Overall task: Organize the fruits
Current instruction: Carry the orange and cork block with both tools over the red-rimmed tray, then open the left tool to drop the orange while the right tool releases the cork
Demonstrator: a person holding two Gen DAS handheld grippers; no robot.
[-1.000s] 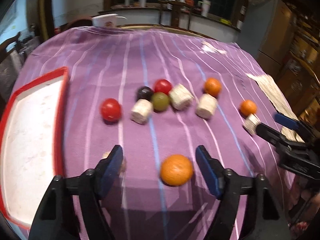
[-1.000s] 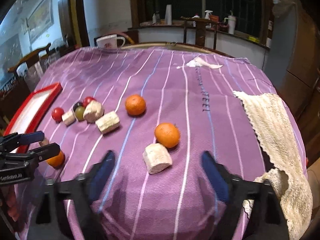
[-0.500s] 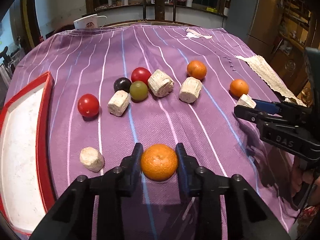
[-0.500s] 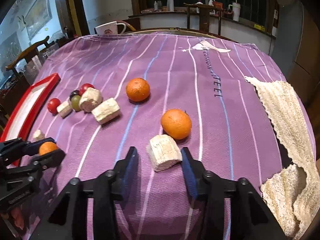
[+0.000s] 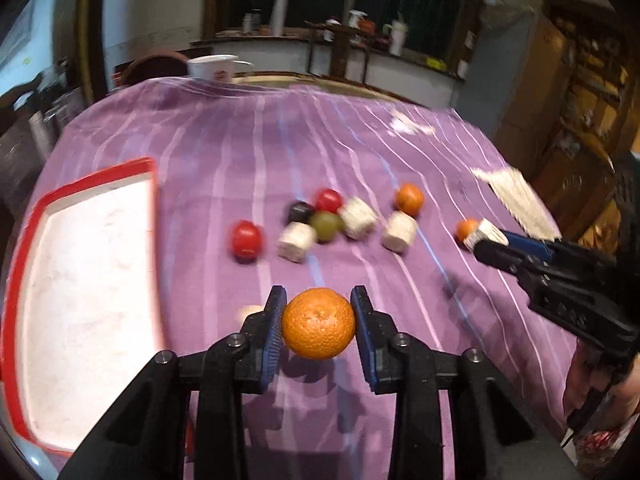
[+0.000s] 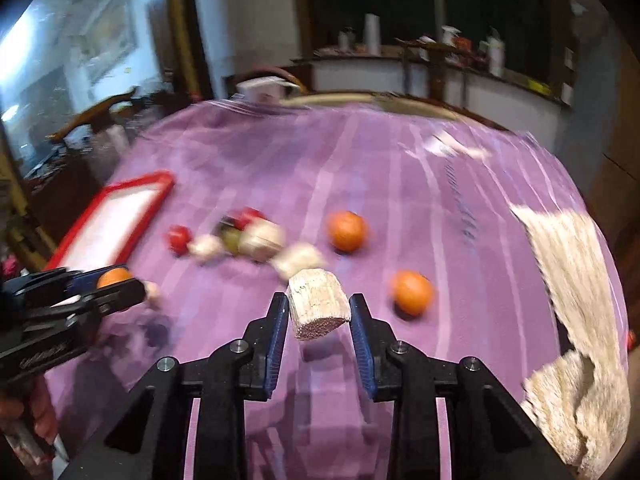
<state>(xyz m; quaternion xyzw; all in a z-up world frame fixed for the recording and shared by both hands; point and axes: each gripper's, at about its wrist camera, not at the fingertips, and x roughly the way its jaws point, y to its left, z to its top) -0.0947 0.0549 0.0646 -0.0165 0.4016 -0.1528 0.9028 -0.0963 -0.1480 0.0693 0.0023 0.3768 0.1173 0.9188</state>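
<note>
Left gripper (image 5: 319, 322) lifted orange (image 5: 319, 323); right gripper (image 6: 319, 312) lifted beige chunk (image 6: 318, 304).

Table under a purple striped cloth (image 5: 224, 152); red-rimmed white tray (image 5: 84, 264) on its left side. Right of the tray: red fruit (image 5: 247, 240), then a cluster of dark, red and green fruits with pale chunks (image 5: 320, 220); two oranges (image 6: 347, 231) further right; beige towel (image 6: 576, 280) farthest from the tray.

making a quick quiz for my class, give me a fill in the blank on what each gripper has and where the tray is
The left gripper is shut on an ____.
The right gripper is shut on a pale ____ chunk.
The white tray has a ____ rim.

Missing words: orange; cylinder; red
</note>
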